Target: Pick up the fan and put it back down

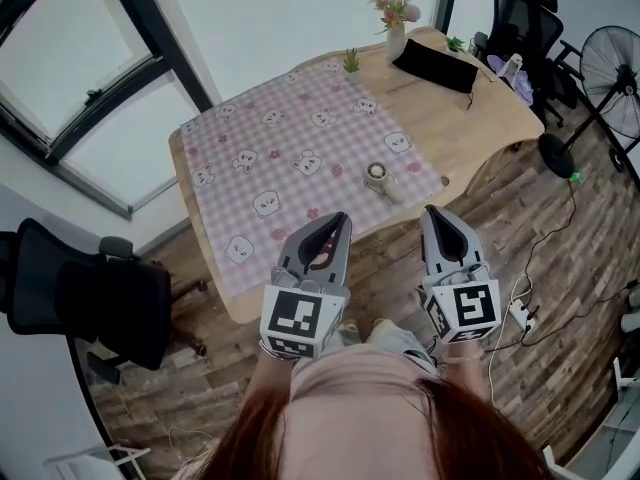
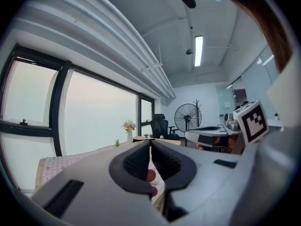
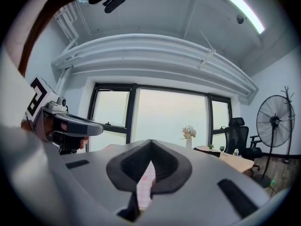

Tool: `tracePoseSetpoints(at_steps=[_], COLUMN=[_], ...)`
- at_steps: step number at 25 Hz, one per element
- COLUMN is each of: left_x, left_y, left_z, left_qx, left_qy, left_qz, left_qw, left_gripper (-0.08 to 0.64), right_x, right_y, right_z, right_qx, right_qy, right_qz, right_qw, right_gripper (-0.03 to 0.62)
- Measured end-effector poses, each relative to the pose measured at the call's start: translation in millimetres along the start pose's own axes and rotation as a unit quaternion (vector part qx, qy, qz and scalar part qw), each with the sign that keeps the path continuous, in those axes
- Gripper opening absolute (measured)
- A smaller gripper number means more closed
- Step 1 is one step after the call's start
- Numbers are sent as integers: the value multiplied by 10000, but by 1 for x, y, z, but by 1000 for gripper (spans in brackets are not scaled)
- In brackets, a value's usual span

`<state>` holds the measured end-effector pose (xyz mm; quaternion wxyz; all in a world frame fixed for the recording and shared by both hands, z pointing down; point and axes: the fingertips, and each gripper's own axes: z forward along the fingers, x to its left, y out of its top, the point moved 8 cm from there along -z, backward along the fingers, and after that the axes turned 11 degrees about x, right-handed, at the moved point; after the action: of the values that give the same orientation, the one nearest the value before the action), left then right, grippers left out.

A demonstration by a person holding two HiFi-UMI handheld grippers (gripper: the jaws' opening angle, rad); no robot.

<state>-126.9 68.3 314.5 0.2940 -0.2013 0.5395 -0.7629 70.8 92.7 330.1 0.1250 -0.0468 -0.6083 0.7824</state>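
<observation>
Left gripper (image 1: 338, 220) jaws closed, empty, right gripper (image 1: 433, 213) jaws closed, empty, both lower centre of head view, small handheld fan (image 1: 378, 175) lying on checked tablecloth (image 1: 270, 148), mid-frame, clear of both.

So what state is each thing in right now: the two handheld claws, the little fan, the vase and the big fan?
left gripper: shut, holding nothing.
right gripper: shut, holding nothing.
small fan: resting on the checked cloth, untouched.
vase: upright, flowers in it.
floor fan: standing upright; cannot tell whether it is running.
</observation>
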Motion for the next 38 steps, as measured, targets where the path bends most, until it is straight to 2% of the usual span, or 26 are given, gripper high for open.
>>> tracePoseSetpoints(at_steps=[17, 38], left_x=[-63, -101], left_y=[30, 48], left_z=[23, 51], left_qx=[-38, -21], left_qy=[-11, -108], left_qz=[14, 81], left_qw=[10000, 9999], left_gripper=[15, 15], right_x=[-49, -85], right_y=[10, 10], right_z=[-32, -41], right_qx=[-136, -406], right_qy=[375, 496], right_qz=[-118, -419], right_qw=[9991, 9971], right_gripper=[0, 0])
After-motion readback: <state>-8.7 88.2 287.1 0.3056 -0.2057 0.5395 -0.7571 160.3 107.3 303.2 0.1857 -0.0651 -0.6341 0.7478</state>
